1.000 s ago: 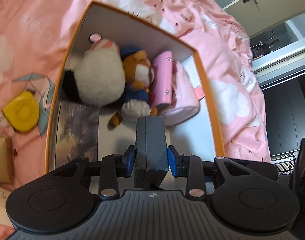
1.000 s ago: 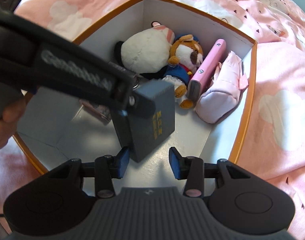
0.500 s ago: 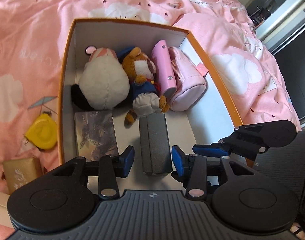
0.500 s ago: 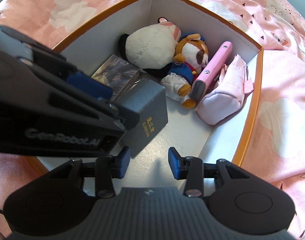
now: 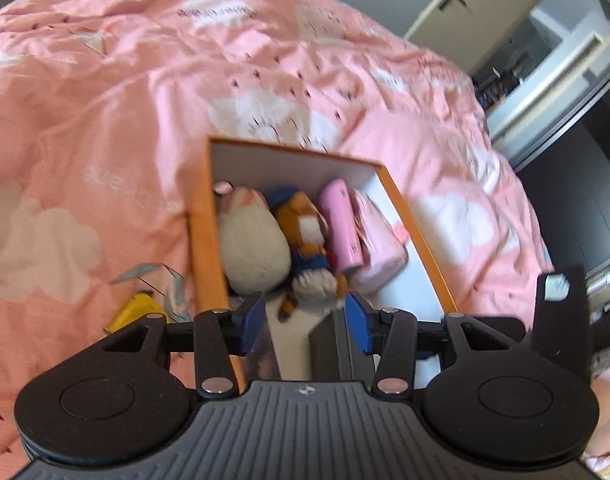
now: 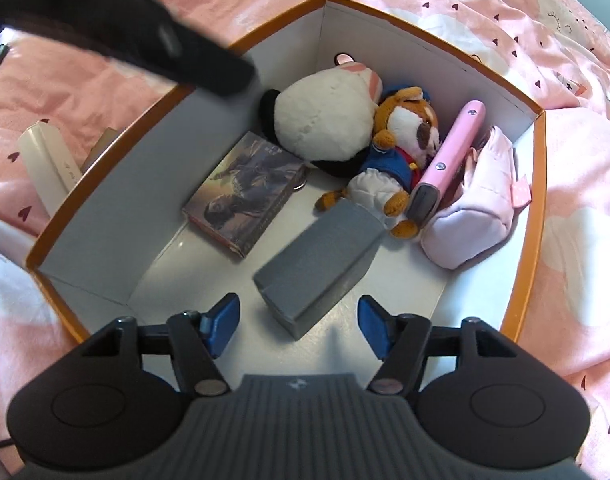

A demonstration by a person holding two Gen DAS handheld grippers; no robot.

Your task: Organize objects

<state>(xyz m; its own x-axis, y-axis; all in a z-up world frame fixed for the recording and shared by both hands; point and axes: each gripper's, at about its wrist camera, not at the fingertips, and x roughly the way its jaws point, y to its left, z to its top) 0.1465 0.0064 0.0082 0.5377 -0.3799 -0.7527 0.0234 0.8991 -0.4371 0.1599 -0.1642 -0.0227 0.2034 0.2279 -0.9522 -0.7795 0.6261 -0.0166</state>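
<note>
Box (image 6: 539, 184): orange-rimmed carton with white walls, resting on the pink bedspread (image 6: 577, 260).
Picture box (image 6: 245, 194): flat on the floor by the left wall.
White plush (image 6: 325, 124): far end, left of the orange plush (image 6: 405, 140).
Grey box (image 6: 325, 256): lying flat mid-floor, its far end touching the orange plush's feet. Judged rigid, light, smooth-sided; best pinched across its two long faces near the middle.
Pink case (image 6: 451, 160): leaning on the pink pouch (image 6: 473, 208) against the right wall.
Yellow item (image 5: 135, 310): on the bedspread outside the left wall.
Left gripper (image 5: 305, 322): fingers spread wide, empty, above the near end.
Right gripper (image 6: 299, 326): fingers spread wide, empty, over the near edge.
Change: one second earlier the left gripper clamped the grey box upright; it has since let go and drawn back.
</note>
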